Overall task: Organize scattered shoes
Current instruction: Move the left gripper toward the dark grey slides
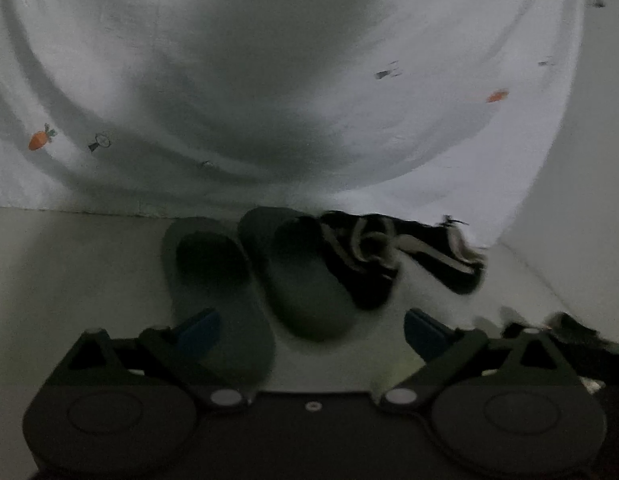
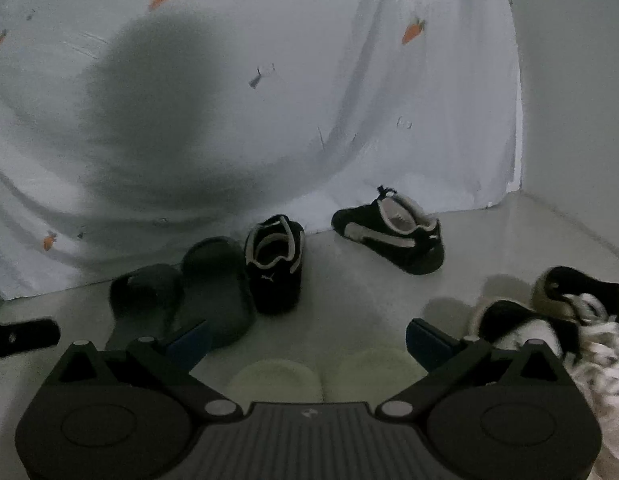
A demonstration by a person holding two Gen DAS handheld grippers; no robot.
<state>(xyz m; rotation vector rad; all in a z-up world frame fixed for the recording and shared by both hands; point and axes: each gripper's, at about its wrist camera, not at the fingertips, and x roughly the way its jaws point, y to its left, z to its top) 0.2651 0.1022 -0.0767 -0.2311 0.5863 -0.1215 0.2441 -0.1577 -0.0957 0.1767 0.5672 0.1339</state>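
Both grippers, left gripper [image 1: 311, 330] and right gripper [image 2: 309, 340], hover with jaws spread wide and nothing between them. On the floor [image 2: 349, 280] against a white sheet [image 2: 269, 120] (carrot print) lie two grey slippers [image 2: 181, 292] side by side, a black sneaker [image 2: 275, 264] touching them, its mate [image 2: 393, 232] apart, and a laced shoe [image 2: 549, 320] at right.

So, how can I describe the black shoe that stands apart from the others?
Find the white sheet with carrots hanging behind. At its right bottom edge lies a black sneaker with a pale stripe. Unlike its twin beside the grey slippers, it lies alone, turned sideways.
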